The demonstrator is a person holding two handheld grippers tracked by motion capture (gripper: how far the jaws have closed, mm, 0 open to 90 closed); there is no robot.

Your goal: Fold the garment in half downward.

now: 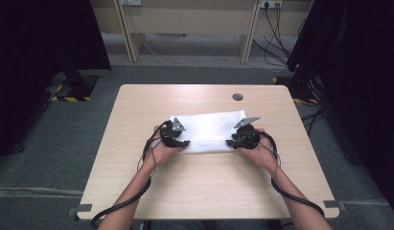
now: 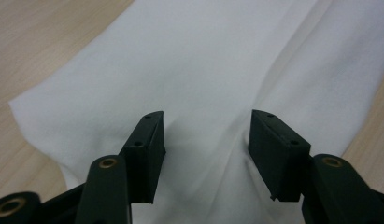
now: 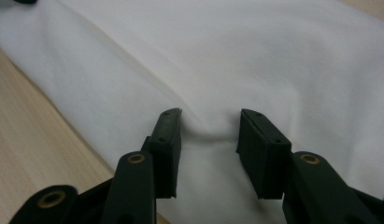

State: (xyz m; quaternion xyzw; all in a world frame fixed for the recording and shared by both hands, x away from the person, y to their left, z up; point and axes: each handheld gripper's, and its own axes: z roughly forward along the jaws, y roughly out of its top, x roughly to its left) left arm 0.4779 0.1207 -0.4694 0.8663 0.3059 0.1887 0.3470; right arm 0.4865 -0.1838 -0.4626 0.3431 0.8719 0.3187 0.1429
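Looking down from the high view, I see grey carpet floor (image 1: pixel 51 143) around a pale wooden table (image 1: pixel 209 191) in the middle of the frame, dark curtains at both upper corners, and cables trailing by a desk at the top. A folded white cloth (image 1: pixel 209 127) lies at the table's centre. My left gripper (image 1: pixel 184 143) and right gripper (image 1: pixel 229 142) rest on its lower corners, jaws apart, cloth bunching between them, not clamped.

The cloth (image 1: pixel 209 129) lies on the table (image 1: pixel 137 105), centred. Left gripper (image 1: pixel 181 143) sits at its left end, right gripper (image 1: pixel 230 142) at its right, apparently touching it.
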